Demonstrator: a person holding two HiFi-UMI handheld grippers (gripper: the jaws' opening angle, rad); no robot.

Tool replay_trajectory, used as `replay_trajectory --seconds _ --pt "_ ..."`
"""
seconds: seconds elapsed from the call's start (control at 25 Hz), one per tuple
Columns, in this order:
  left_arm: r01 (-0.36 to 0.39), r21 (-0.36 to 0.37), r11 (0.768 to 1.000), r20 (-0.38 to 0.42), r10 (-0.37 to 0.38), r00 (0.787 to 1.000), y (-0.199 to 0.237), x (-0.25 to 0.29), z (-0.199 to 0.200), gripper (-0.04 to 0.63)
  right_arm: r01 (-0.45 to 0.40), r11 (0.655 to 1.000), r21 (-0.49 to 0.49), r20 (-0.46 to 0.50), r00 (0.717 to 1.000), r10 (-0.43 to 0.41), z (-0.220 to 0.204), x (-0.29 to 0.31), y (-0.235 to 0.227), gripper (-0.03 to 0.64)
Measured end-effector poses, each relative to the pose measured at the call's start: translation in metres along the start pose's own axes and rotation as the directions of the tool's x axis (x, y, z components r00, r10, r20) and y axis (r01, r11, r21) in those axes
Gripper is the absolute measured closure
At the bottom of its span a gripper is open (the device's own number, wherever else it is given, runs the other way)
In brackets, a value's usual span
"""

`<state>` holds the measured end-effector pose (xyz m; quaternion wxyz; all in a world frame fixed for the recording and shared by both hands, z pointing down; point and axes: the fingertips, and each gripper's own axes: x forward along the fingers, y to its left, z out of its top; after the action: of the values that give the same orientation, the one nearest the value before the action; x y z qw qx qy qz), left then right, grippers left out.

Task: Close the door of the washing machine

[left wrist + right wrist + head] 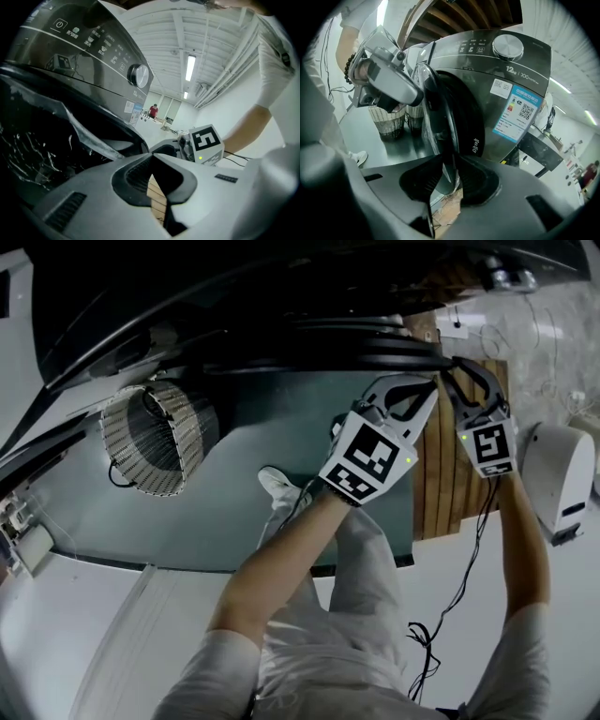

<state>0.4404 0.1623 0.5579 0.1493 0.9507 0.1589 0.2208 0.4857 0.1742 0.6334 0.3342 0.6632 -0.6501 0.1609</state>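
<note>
The right gripper (450, 157) had its jaws spread wide, and the rim of the door (446, 105) ran down between them, seen edge-on. The pads did not appear to press on it, so I judged the rim bracketed rather than clamped. The left gripper (151, 155) had its jaws closed tip to tip with nothing between them. In the right gripper view it hung just beside the door's outer face, though whether it touched the glass could not be told. The door stood partly open, swung out from the front of the washing machine (497, 89), whose control knob (508, 47) sat on the sloped panel above. A wicker basket (389, 121) stood beyond the door, well apart from it. The closing push looked not yet finished. The main danger, as I judged it, was that the right gripper's jaw on the machine side of the rim would be caught between door and housing if the door were swung home with the jaws astride it. What looked like a loose strip of clear film (82, 126) at the dark drum mouth could also be trapped in the seal and keep the latch from catching. A soft or glancing push from the closed left tips might slide off the glossy curved glass, leaving the door ajar.
</note>
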Motion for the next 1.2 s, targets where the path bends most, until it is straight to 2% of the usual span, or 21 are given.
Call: replay_trajectory --seconds 0.24,0.72,1.2 --pt "-0.011 0.019 1.000 -0.001 0.011 1.000 0.018 0.005 0.006 0.592 0.063 0.998 0.001 -0.003 0.998 -0.063 0.006 0.017 -0.025 0.497" --pt "-0.024 0.042 0.999 0.039 0.023 0.999 0.041 0.016 0.025 0.592 0.096 0.995 -0.018 -0.015 0.995 -0.097 0.018 0.039 -0.050 0.500" --pt "-0.054 0.069 0.996 0.080 0.048 0.996 0.052 0.014 0.029 0.592 0.163 0.986 0.017 -0.020 0.986 -0.163 0.019 0.041 -0.053 0.499"
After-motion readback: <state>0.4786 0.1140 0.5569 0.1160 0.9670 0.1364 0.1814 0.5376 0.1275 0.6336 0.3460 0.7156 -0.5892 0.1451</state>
